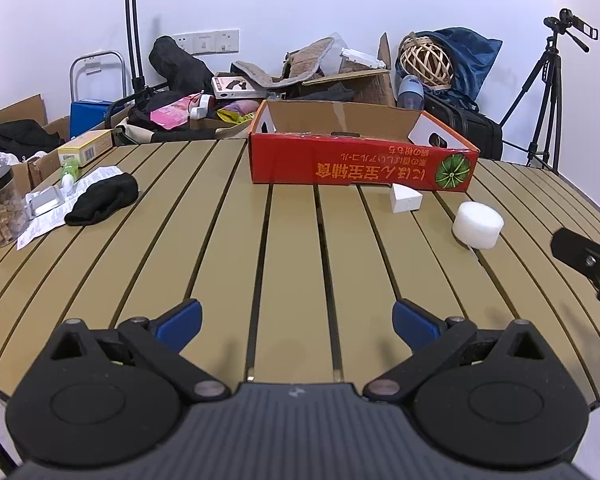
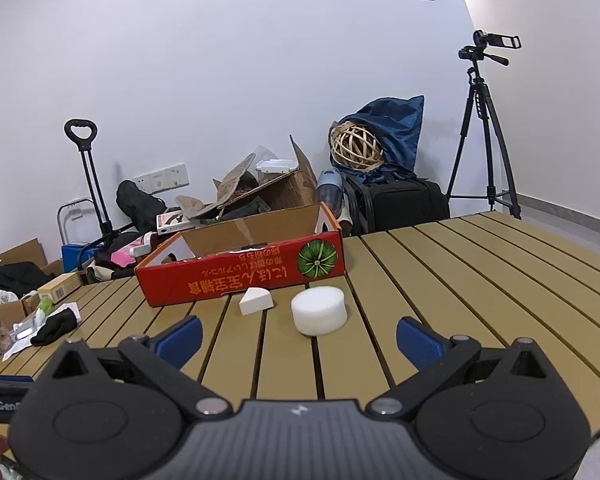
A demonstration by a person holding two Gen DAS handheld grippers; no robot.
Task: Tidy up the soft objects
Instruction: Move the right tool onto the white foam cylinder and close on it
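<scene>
A red cardboard box point(image 1: 360, 166) point(image 2: 236, 280), open at the top, stands at the far side of the slatted table. In front of it lie a white foam wedge point(image 1: 406, 199) point(image 2: 255, 300) and a white foam cylinder point(image 1: 478, 225) point(image 2: 319, 310). A black soft cloth point(image 1: 102, 199) point(image 2: 56, 330) rests at the left on a paper sheet. My left gripper point(image 1: 298, 322) is open over bare slats, well short of everything. My right gripper point(image 2: 300, 338) is open too, just short of the cylinder, nothing between its fingers. Part of the right gripper shows at the left wrist view's right edge.
A jar of brown cubes point(image 1: 0, 210), a blister pack point(image 1: 44, 200), a green-white tube point(image 1: 69, 174) and a yellow carton point(image 1: 86, 148) crowd the table's left edge. Behind the table: boxes, bags, a trolley handle point(image 1: 130, 20), a tripod point(image 2: 486, 128). Table edge point(image 2: 560, 216) runs at right.
</scene>
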